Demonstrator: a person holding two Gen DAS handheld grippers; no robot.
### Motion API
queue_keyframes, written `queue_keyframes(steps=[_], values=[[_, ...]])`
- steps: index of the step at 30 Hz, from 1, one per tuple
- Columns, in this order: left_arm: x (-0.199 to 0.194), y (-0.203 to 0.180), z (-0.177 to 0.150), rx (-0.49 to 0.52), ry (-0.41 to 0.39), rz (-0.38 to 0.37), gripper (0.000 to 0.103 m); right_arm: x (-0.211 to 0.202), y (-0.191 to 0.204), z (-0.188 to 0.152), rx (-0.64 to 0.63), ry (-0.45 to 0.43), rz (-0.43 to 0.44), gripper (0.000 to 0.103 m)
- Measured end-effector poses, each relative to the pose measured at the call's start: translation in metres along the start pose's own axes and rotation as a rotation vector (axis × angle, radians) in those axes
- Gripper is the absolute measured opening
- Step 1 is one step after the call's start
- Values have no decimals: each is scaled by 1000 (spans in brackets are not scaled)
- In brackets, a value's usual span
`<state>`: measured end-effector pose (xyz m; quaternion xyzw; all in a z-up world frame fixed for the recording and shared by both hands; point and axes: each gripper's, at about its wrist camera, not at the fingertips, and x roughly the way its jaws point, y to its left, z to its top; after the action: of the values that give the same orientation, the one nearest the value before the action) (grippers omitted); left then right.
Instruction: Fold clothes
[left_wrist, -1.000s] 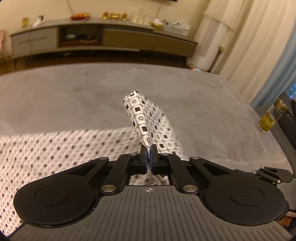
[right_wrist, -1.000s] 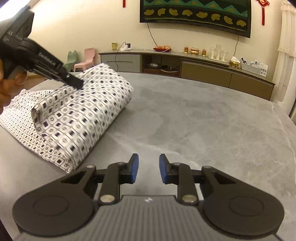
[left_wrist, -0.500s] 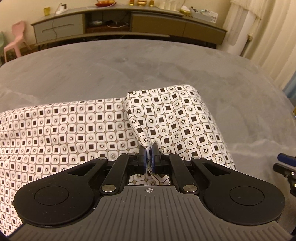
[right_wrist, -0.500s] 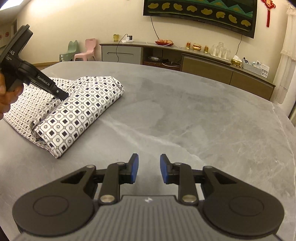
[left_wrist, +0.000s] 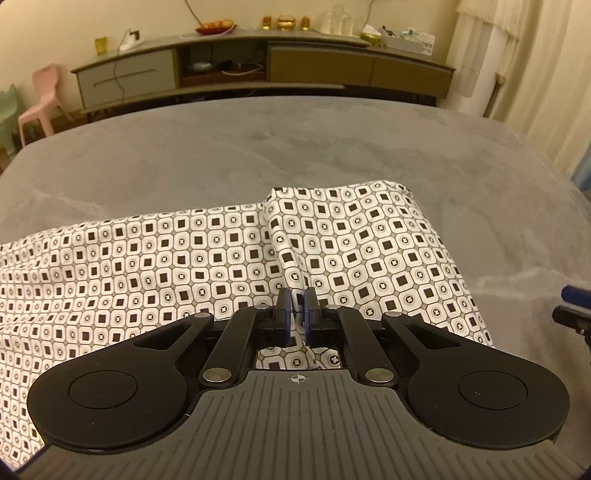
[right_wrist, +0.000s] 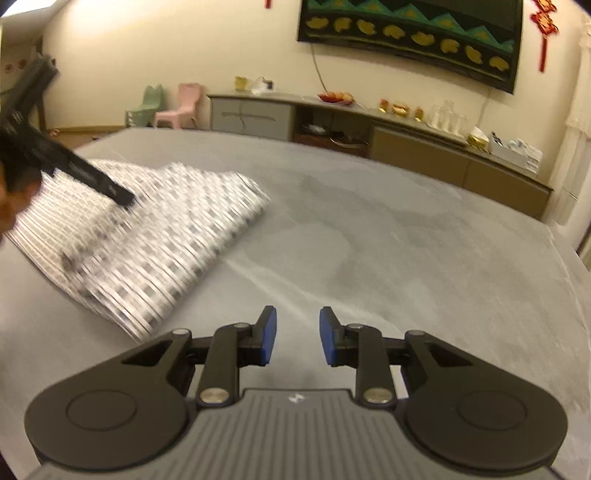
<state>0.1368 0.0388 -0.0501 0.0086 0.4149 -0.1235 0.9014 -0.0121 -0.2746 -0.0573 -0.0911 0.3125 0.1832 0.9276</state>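
Note:
A black-and-white patterned cloth (left_wrist: 369, 251) lies folded on the grey table (left_wrist: 258, 147), one flap doubled over on the right side. My left gripper (left_wrist: 297, 299) is shut on a ridge of the cloth at the flap's near edge, low over the fabric. The right wrist view is blurred; there the cloth (right_wrist: 177, 236) lies at the left with the left gripper (right_wrist: 123, 197) reaching into it, held by a hand at the frame's edge. My right gripper (right_wrist: 297, 325) stands open over bare table (right_wrist: 406, 258), right of the cloth, with nothing between its blue pads.
A long low sideboard (left_wrist: 258, 70) with bowls, glasses and boxes on top stands beyond the table's far edge. A pink chair (left_wrist: 40, 96) and a green one stand at the far left, and curtains (left_wrist: 524, 74) hang at the right. A dark wall hanging (right_wrist: 406, 33) is above the sideboard.
My left gripper came down with the lifted cloth fold, which now lies flat across the rest of the cloth. The right gripper stayed about where it was, still open.

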Motion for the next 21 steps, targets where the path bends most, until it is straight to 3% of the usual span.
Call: queue_keyframes(steps=[6,8,13,17,21], values=[[4,7,-6,-26,0,-33,0,8,60,54,-31,-70,134,26],[5,10,-6,-34,2,-45,0,24,78,63,-75,-50,150,25],[10,16,-8,-47,6,-60,0,86,98,56,-135,139,112,28],[15,17,-9,-55,17,-63,0,96,97,72,-144,178,131,26],[16,17,-9,-62,15,-63,0,112,82,111,-112,91,70,26]])
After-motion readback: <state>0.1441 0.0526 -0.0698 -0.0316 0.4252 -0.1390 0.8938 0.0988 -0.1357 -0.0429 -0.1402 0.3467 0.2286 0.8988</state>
